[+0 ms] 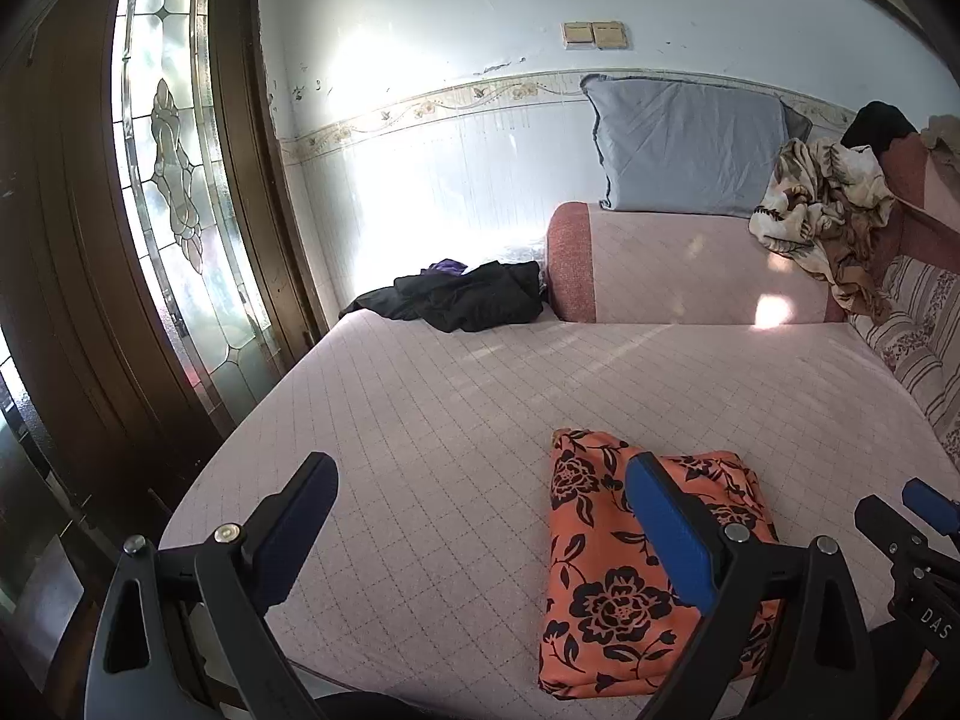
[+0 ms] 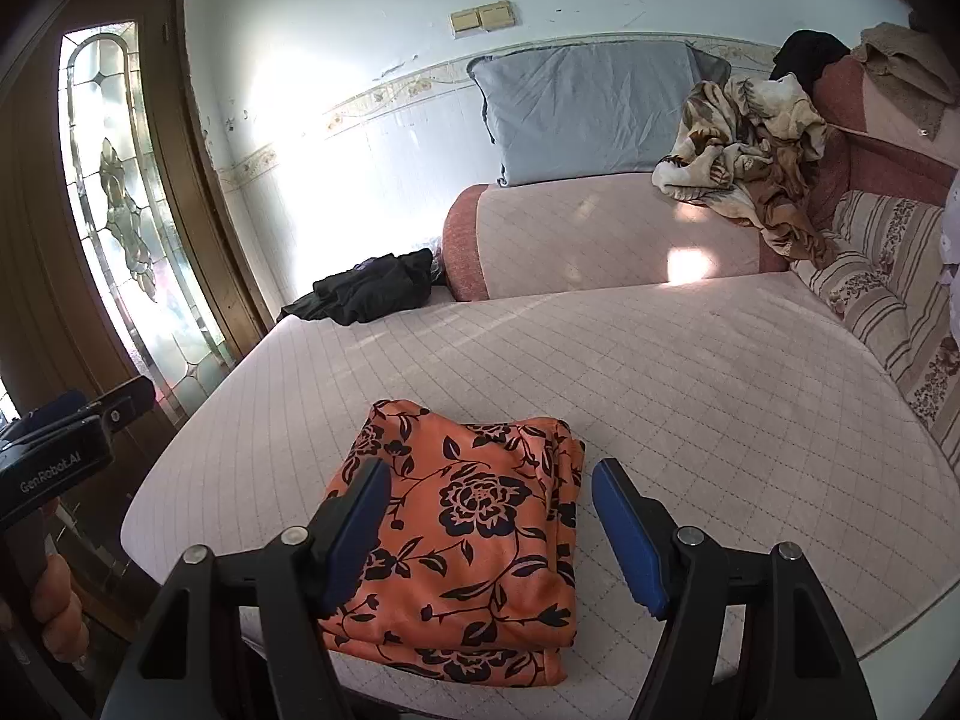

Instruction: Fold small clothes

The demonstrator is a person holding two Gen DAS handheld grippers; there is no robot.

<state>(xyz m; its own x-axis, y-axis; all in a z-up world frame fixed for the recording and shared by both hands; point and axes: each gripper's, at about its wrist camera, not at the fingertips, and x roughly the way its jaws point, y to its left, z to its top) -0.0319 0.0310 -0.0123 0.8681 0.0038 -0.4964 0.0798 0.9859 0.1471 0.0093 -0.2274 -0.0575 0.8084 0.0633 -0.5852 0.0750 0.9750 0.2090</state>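
An orange cloth with black flowers (image 1: 594, 546) lies folded in a neat rectangle near the front edge of the pink quilted bed (image 1: 420, 396). It also shows in the right wrist view (image 2: 480, 528). My left gripper (image 1: 480, 534) is open and empty, held above the bed just left of the cloth. My right gripper (image 2: 489, 534) is open and empty, hovering over the cloth's near half with its jaws wide apart. The right gripper's tip shows at the right edge of the left wrist view (image 1: 927, 504).
A heap of black clothes (image 1: 462, 294) lies at the bed's far left corner. A pink sofa back (image 1: 690, 264) with a grey pillow (image 1: 690, 144) and a crumpled floral blanket (image 1: 822, 204) stands behind. A striped cushion (image 2: 888, 282) is at the right. A glass door (image 1: 174, 180) is at the left.
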